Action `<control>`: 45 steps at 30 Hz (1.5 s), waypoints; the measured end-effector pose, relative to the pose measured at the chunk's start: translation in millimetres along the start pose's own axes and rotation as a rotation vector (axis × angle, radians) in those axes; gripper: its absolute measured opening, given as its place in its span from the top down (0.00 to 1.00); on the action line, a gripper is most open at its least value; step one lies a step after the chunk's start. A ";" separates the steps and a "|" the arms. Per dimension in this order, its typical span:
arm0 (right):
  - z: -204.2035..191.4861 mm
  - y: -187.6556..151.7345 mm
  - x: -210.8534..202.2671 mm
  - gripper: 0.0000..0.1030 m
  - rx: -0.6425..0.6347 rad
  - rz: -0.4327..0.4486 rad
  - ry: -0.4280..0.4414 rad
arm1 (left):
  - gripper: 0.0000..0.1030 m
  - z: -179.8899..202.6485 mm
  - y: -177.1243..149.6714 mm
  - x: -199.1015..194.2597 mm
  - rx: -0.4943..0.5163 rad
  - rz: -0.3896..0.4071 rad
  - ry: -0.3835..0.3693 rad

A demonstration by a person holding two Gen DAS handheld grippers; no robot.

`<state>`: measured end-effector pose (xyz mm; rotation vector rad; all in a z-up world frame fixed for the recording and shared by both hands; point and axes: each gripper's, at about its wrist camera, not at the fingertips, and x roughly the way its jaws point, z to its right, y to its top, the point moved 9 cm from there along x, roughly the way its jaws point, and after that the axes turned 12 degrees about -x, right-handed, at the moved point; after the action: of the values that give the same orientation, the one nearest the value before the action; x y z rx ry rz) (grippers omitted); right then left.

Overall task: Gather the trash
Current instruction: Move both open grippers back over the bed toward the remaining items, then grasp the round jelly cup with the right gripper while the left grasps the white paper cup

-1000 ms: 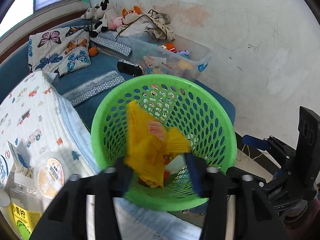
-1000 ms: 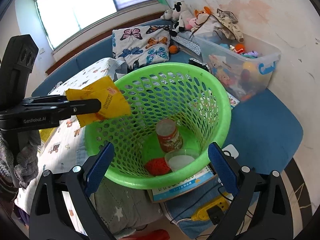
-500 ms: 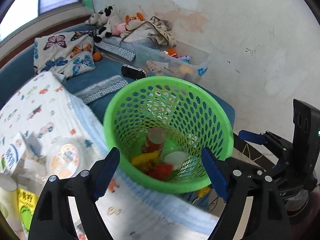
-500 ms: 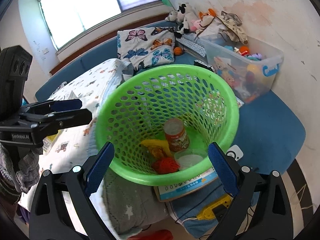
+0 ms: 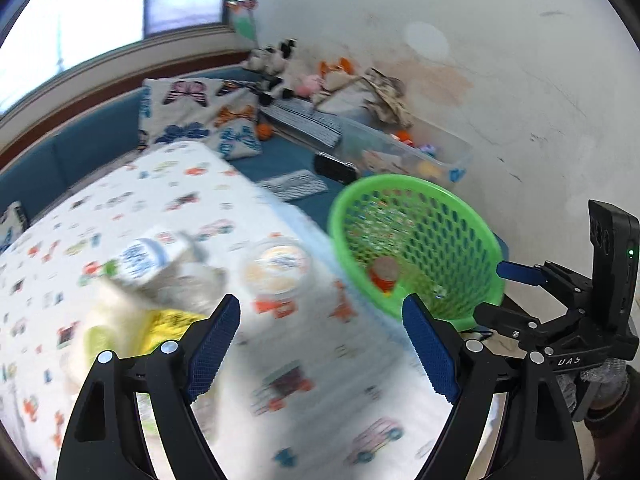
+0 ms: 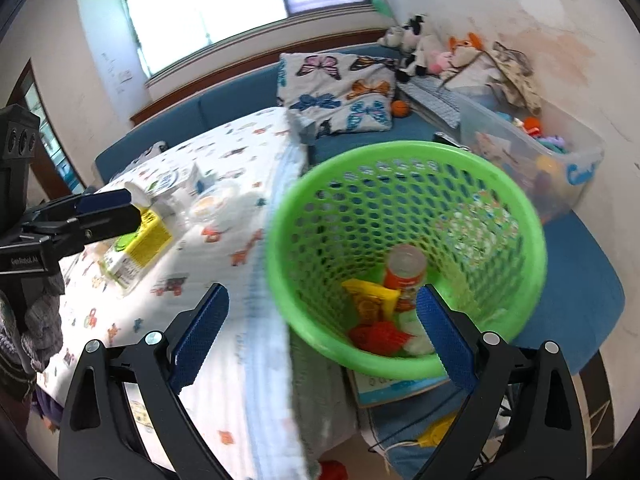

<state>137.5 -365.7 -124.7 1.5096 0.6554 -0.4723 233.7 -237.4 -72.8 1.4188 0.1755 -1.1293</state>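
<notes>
Step in hand, as a judgement: next pickup from the bed (image 5: 304, 380), with the basket (image 6: 404, 248) as drop point just off its right edge.

Left gripper (image 5: 320, 344) has just been opening; the jaws stand wide with nothing between them, over the printed sheet. Right gripper (image 6: 320, 336) is also spread wide and empty, straddling the basket's near rim.

Remaining trash lies on the bed left of the basket: yellow carton (image 6: 140, 244), a white tub (image 5: 138, 258) and a round lidded cup (image 5: 278, 266), bunched close together. The cup sits nearest the basket.

To do it well:
- Take one item at a time; they crowd each other.
- The carton looks rigid, so close across its narrow faces.
- The cup is wide and likely thin-walled; take it by the rim or side, gently.
- The sheet is soft; come down shallow so the fingers don't snag fabric.
- Release well over the basket, not at its rim.

View differences:
- The right view shows the basket's contents: can (image 6: 406, 276), yellow wrapper (image 6: 370, 298), something red (image 6: 378, 336). The left view shows only the can.
- The left view is motion-blurred; the carton's shape reads clearly only in the right view.
- Each view shows the other gripper side-on.
</notes>
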 end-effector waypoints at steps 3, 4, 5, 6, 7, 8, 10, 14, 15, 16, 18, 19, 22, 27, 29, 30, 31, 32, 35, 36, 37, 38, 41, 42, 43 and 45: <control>-15.7 6.9 7.1 0.09 -0.024 -0.003 0.022 | 0.22 -23.8 0.7 -17.1 -0.031 0.031 0.034; -21.2 9.1 9.7 0.09 -0.032 -0.004 0.029 | 0.22 -31.1 0.3 -22.2 -0.037 0.037 0.042; -27.9 12.2 13.2 0.09 -0.046 -0.006 0.038 | 0.22 -40.8 -0.4 -28.5 -0.047 0.048 0.056; -32.3 14.7 16.1 0.09 -0.056 -0.007 0.043 | 0.22 -48.1 -1.1 -33.3 -0.053 0.055 0.069; -36.7 16.5 18.9 0.09 -0.065 -0.009 0.047 | 0.22 -52.3 -1.8 -36.3 -0.057 0.060 0.078; -42.6 19.4 23.0 0.09 -0.075 -0.013 0.055 | 0.22 -62.6 -2.5 -42.2 -0.066 0.069 0.098; -50.8 23.4 28.6 0.09 -0.091 -0.016 0.066 | 0.22 -74.7 -3.3 -48.5 -0.083 0.077 0.114; -68.3 33.9 41.0 0.09 -0.131 -0.021 0.079 | 0.22 -102.2 -7.2 -61.6 -0.123 0.092 0.146; -72.1 36.9 45.0 0.09 -0.142 -0.022 0.080 | 0.22 -109.3 -8.4 -63.2 -0.134 0.092 0.155; -74.2 39.6 48.7 0.09 -0.150 -0.024 0.081 | 0.22 -116.0 -10.1 -64.8 -0.145 0.091 0.161; -79.9 43.9 57.7 0.09 -0.168 -0.032 0.082 | 0.22 -123.6 -14.6 -67.2 -0.153 0.090 0.172; -82.1 46.0 62.4 0.10 -0.175 -0.037 0.082 | 0.22 -127.4 -16.9 -68.8 -0.155 0.090 0.178; -87.1 50.9 74.6 0.11 -0.191 -0.049 0.085 | 0.22 -138.1 -19.7 -70.4 -0.161 0.086 0.189; -91.0 60.5 97.5 0.13 -0.204 -0.063 0.080 | 0.22 -148.9 -23.3 -67.6 -0.155 0.067 0.204; -91.8 64.9 106.2 0.14 -0.207 -0.071 0.078 | 0.22 -151.1 -23.3 -64.5 -0.151 0.057 0.203; -92.0 66.2 109.1 0.14 -0.209 -0.073 0.077 | 0.22 -152.2 -23.3 -62.2 -0.147 0.051 0.203; -92.3 67.7 112.7 0.15 -0.211 -0.078 0.077 | 0.22 -152.9 -22.6 -60.0 -0.142 0.047 0.206; -92.5 69.0 116.3 0.15 -0.214 -0.084 0.078 | 0.22 -154.2 -21.3 -57.0 -0.134 0.042 0.212; -93.2 70.5 125.0 0.16 -0.228 -0.100 0.071 | 0.22 -155.2 -17.8 -49.5 -0.118 0.027 0.212; -93.2 70.3 127.1 0.16 -0.230 -0.104 0.070 | 0.22 -155.3 -16.3 -46.2 -0.110 0.019 0.210; -93.0 70.1 129.4 0.17 -0.231 -0.107 0.068 | 0.22 -155.4 -14.5 -43.3 -0.101 0.013 0.213; -92.8 69.6 131.4 0.17 -0.232 -0.111 0.066 | 0.22 -155.2 -13.1 -41.6 -0.094 0.010 0.215; -93.2 68.8 139.1 0.18 -0.235 -0.126 0.065 | 0.22 -153.9 -9.2 -33.3 -0.067 -0.010 0.207; -93.2 68.4 141.2 0.19 -0.238 -0.130 0.062 | 0.22 -153.9 -7.6 -30.1 -0.060 -0.016 0.208; -93.3 68.2 142.7 0.19 -0.242 -0.133 0.061 | 0.22 -153.6 -6.7 -27.8 -0.053 -0.020 0.206; -93.4 68.4 144.4 0.20 -0.249 -0.135 0.056 | 0.22 -153.8 -4.5 -23.7 -0.040 -0.026 0.206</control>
<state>280.7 -254.9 -162.9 1.2518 0.8322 -0.4341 296.9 -96.9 -94.9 1.4993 0.3614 -0.9941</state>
